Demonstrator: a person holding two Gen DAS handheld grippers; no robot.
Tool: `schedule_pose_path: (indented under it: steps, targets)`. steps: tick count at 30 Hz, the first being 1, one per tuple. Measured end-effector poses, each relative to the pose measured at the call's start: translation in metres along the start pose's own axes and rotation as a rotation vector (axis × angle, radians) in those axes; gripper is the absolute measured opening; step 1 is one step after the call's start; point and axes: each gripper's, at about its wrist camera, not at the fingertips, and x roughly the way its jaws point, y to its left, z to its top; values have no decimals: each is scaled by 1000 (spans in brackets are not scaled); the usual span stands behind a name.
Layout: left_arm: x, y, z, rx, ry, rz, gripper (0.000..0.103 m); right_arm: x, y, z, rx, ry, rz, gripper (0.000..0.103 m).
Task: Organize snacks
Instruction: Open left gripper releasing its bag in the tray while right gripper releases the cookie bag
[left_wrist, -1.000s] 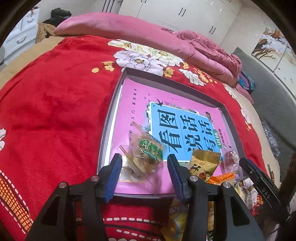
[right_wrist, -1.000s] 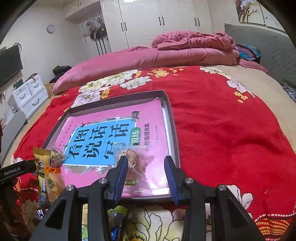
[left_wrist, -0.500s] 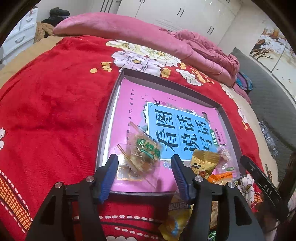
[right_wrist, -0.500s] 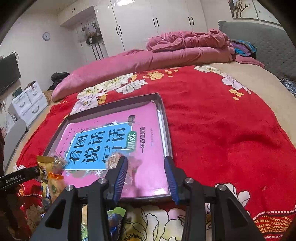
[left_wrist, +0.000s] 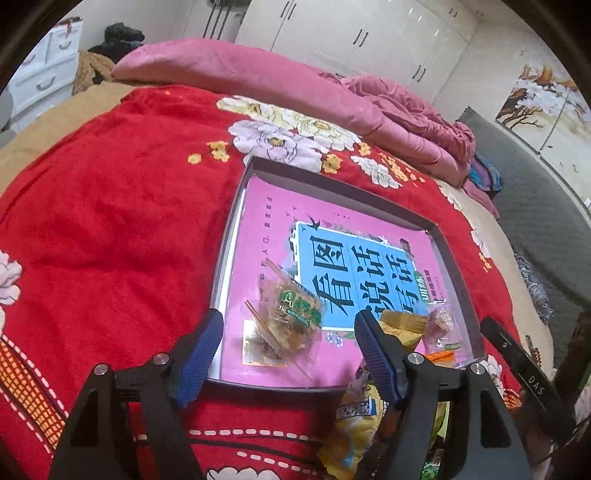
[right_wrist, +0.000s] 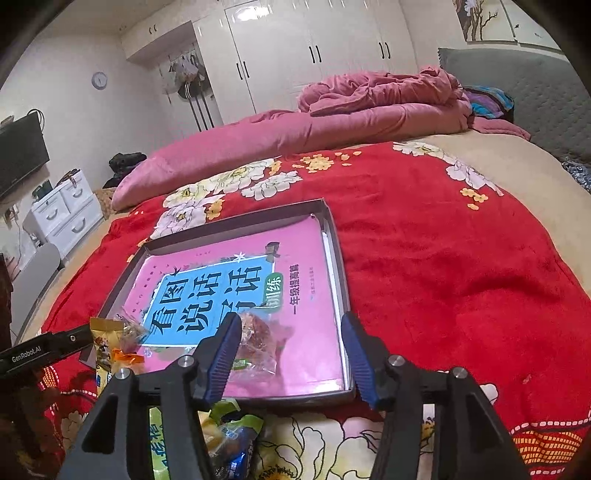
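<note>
- Clear-wrapped snack with green label (left_wrist: 293, 314) lying flat inside the grey tray (left_wrist: 456, 280), near-left corner, on top of the pink book (left_wrist: 269, 229) lining it (probably parked there as a sorted spot).
- Second clear packet, a brown pastry (right_wrist: 255, 341), resting toward the tray's near-right end, apart from the first.
- Left gripper (left_wrist: 290, 354) spread wide, nothing between the fingers, hovering just short of the green-label snack.
- Right gripper (right_wrist: 291, 350) also spread and empty, pastry near its left finger.
- Loose pile of packets (right_wrist: 221, 439) off the tray's near edge on the red blanket (right_wrist: 443, 258), seemingly waiting for sorting.
</note>
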Motion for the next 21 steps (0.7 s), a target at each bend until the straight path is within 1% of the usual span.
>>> schedule_pose_path:
  steps: [3, 8, 15, 17, 19, 21]
  targets:
    - [-6, -2, 0, 17, -27, 13, 78, -2, 1, 0, -4, -8, 7, 63]
    - [-14, -3, 0, 26, -50, -4, 78, -6, 6, -1, -17, -15, 21, 66]
    - [-25, -5, -4, 35, -49, -37, 79, -16, 14, -2, -38, -34, 54, 73]
    - [-27, -6, -6, 37, -46, -42, 79, -22, 16, -2, -37, -52, 73, 77]
    - [-29, -8, -8, 41, -40, -45, 79, -27, 20, -3, -47, -64, 80, 80]
    - [-30, -11, -10, 49, -39, -46, 79, -28, 23, -4, -60, -62, 81, 80]
